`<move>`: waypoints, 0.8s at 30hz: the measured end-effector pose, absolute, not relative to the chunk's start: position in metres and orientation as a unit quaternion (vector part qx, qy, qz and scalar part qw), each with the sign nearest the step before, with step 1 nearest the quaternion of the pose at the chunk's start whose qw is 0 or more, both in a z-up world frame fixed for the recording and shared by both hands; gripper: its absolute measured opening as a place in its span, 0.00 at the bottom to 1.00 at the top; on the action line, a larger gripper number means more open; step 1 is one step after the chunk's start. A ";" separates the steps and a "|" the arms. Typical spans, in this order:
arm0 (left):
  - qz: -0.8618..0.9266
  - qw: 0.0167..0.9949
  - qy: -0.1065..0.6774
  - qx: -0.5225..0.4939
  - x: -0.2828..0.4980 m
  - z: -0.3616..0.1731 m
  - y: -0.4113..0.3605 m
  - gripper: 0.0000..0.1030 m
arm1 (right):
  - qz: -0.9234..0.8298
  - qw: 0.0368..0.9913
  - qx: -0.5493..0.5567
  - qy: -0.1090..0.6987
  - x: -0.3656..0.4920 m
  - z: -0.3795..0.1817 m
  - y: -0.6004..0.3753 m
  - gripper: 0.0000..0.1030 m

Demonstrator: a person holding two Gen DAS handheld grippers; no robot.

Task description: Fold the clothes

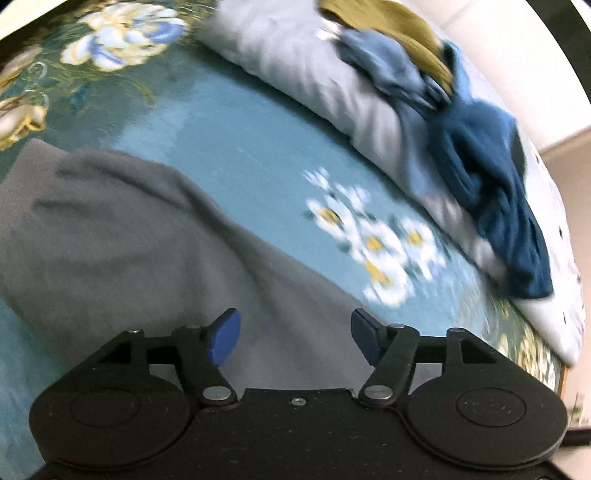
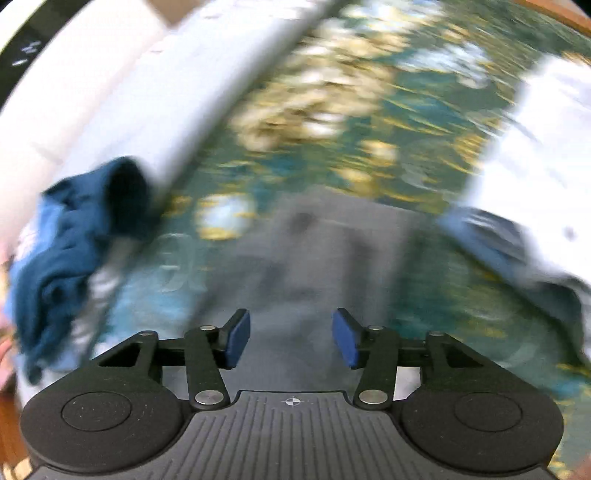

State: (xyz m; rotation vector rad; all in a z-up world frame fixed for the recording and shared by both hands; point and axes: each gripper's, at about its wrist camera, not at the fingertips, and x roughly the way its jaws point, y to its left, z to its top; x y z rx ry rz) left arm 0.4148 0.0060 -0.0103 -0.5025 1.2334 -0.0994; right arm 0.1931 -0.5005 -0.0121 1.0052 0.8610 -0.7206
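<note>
Blurring hides most detail — grey garment [image 2: 325, 240] beyond right hand-held gripper [image 2: 291, 339].

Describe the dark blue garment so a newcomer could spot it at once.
Find the teal floral bedspread, then the long pale grey pillow along its far edge. The dark blue garment lies crumpled over that pillow, darker than the light blue cloth and olive cloth bunched beside it.

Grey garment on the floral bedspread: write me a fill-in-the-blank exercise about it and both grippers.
1. The flat grey knit garment lies on a teal ___ bedspread.
2. The left gripper is ___, holding nothing.
3. The right gripper is ___ too.
4. The crumpled dark blue cloth rests on a ___ pillow.

Missing: floral; open; open; white
</note>
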 end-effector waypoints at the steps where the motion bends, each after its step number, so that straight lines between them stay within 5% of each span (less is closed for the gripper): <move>1: -0.049 0.783 0.574 -0.235 0.412 -0.008 0.002 0.67 | -0.333 0.720 0.463 0.396 0.184 -0.019 -0.506 0.49; 6: -0.058 0.779 0.583 -0.222 0.405 0.004 -0.027 0.72 | -0.342 0.707 0.490 0.379 0.172 -0.045 -0.531 0.70; 11: -0.054 0.783 0.585 -0.206 0.399 0.019 -0.051 0.73 | -0.345 0.711 0.484 0.376 0.182 -0.054 -0.550 0.70; 20: -0.047 0.774 0.598 -0.204 0.391 0.028 -0.095 0.73 | -0.272 0.784 0.395 0.394 0.203 -0.027 -0.543 0.63; 24: -0.055 0.772 0.603 -0.193 0.388 0.033 -0.111 0.73 | -0.270 0.758 0.437 0.403 0.215 -0.048 -0.557 0.41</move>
